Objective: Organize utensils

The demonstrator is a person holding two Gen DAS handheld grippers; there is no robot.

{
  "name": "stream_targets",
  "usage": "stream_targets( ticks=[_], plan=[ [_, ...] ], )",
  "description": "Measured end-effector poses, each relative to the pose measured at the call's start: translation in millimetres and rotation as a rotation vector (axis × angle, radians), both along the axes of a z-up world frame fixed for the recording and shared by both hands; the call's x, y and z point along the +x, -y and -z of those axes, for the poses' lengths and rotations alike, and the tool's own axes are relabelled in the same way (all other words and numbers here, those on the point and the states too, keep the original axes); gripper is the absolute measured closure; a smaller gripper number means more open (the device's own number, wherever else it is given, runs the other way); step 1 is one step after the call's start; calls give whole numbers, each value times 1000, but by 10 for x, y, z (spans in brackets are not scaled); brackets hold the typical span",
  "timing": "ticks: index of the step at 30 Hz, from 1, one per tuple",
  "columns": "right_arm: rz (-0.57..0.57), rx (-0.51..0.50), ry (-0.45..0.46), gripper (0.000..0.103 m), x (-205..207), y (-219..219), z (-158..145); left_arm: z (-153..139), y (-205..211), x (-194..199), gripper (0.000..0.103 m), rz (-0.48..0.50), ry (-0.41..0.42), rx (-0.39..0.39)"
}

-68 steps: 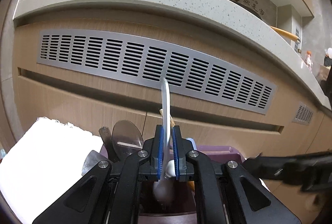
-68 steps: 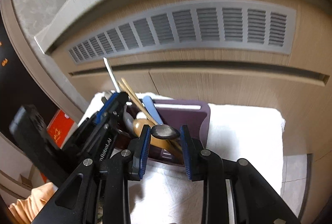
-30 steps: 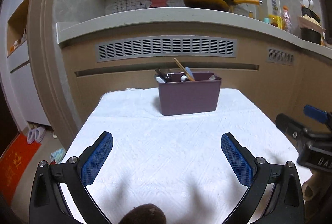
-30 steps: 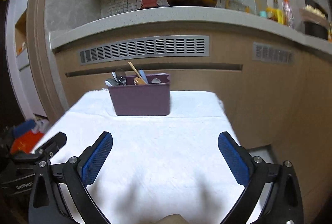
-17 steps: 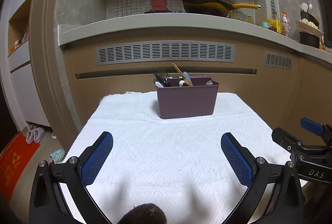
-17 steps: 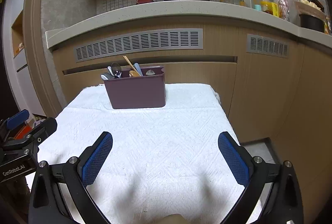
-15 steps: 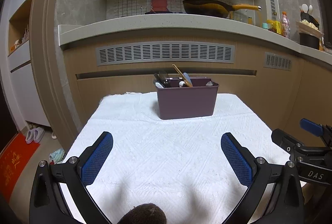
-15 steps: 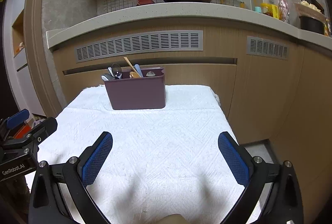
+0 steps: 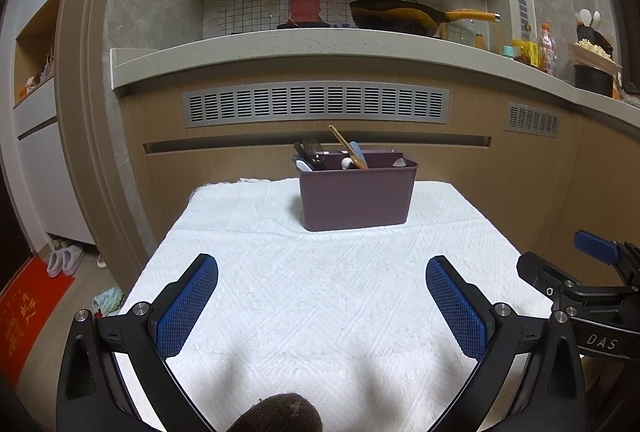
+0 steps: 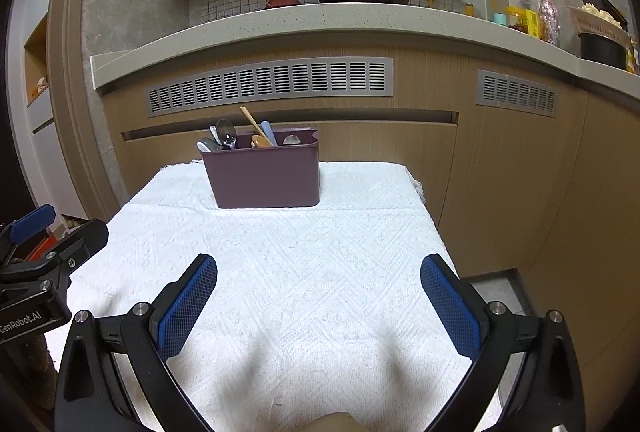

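Grippers [image 9: 322, 302] [image 10: 319, 300] pulled back, empty, utensils [image 9: 340, 154] prob. binned

Right gripper [image 10: 319, 298]: jaws wide apart, empty, over white cloth [image 10: 304, 256]. Purple bin [image 10: 266, 176] of utensils [image 10: 244, 134] stands beyond on cloth.

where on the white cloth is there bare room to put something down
Bare: the white cloth between the purple utensil caddy and both open grippers, left and right; also the strips beside the caddy. Crowded: the caddy's left end, packed with spoons and chopsticks.
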State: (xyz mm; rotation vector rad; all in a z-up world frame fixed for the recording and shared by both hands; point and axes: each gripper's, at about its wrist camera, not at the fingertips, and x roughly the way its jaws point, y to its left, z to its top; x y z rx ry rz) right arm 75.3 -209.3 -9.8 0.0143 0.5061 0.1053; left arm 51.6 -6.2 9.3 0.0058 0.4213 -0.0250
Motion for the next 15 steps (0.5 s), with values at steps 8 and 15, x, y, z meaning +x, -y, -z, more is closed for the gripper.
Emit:
stream_targets(
  ticks=[8,15],
  plan=[
    [7,5,19,2,-28,18,-41,0,16,-4,0,3,-5,4],
    [8,-3,23,2,-31,20,-50,9,24,-6,0,3,-7,5]
  ],
)
